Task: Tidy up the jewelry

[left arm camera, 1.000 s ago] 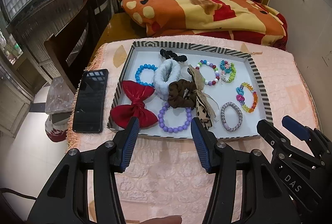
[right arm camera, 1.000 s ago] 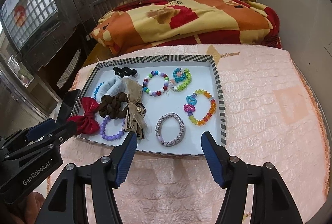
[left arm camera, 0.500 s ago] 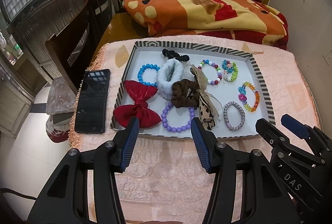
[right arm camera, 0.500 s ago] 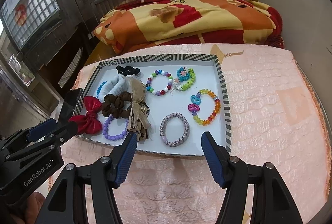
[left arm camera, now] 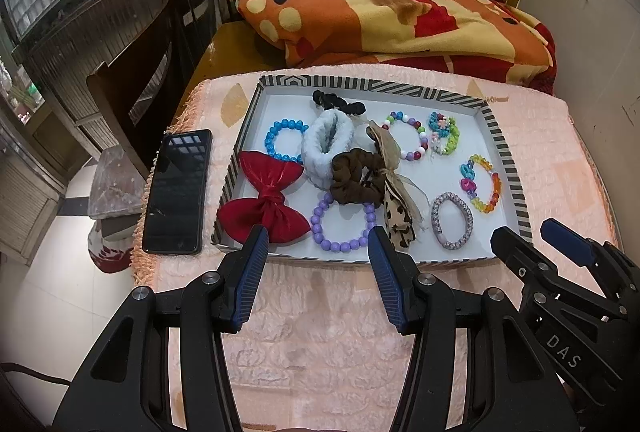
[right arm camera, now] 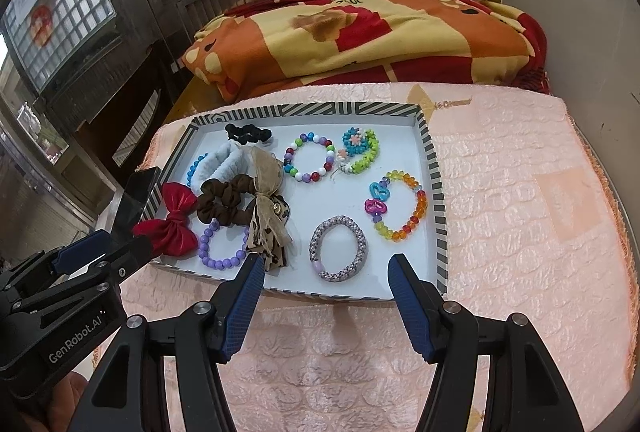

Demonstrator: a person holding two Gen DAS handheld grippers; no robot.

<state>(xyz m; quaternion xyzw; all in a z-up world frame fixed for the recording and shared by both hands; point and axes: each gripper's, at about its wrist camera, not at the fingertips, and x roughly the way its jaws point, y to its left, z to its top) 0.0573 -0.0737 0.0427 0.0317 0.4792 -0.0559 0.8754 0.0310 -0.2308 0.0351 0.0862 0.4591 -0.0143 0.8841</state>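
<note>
Under brown scrunchie (left arm camera: 356,181), half-hidden purple bracelet (left arm camera: 343,221)

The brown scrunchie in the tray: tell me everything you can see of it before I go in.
The brown scrunchie is a ruffled ring of dark brown fabric, lying flat near the middle of the striped tray. It overlaps the far edge of the purple bead bracelet and touches the white fluffy scrunchie beside it. The leopard-print ribbon bow lies against its other side, partly across it. Neither claw touches it.
</note>
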